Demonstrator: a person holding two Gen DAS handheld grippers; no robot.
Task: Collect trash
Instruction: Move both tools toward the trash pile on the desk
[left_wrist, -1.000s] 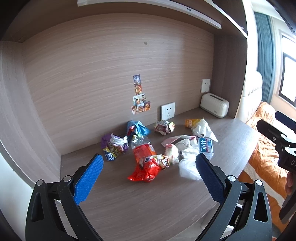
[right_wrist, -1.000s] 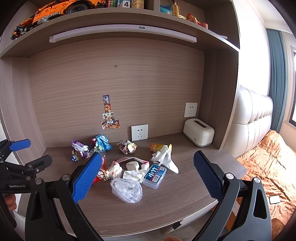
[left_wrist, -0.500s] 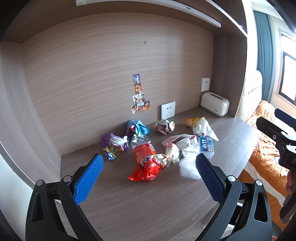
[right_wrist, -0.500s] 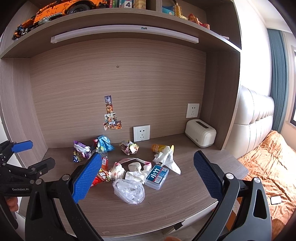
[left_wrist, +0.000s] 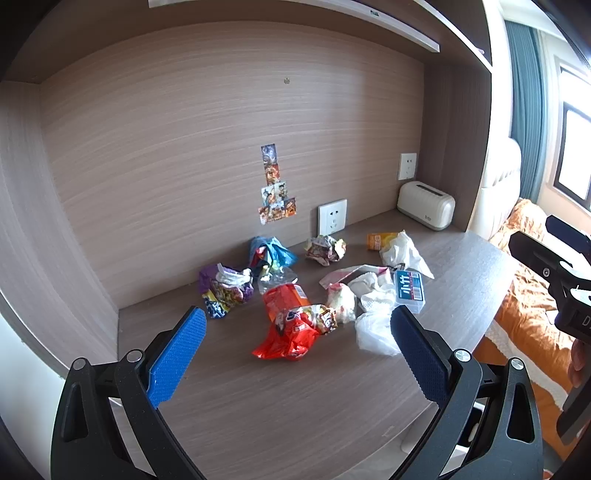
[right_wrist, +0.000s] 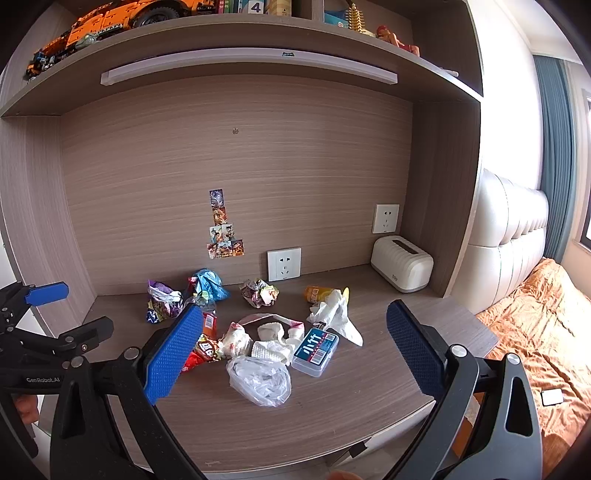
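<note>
Both claws, left claw (left_wrist: 295, 347) and right claw (right_wrist: 295, 343), hold spread wide above the counter (right_wrist: 332, 417), gripping nothing. Trash pile (right_wrist: 258, 343) lies at 12 o'clock, near the wall socket (right_wrist: 283, 264).

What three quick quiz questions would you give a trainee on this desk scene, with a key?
1. True or false: the left gripper is shut on the red snack bag.
2. Which lies nearest the desk's front edge in the right wrist view? A) clear plastic bag B) crumpled wrapper ball C) orange packet
3. Fill in: the blue-labelled plastic box lies flat on the ____.

Key: 1 false, both grippers, the right gripper too, are open and empty; 2 A; 3 desk.
</note>
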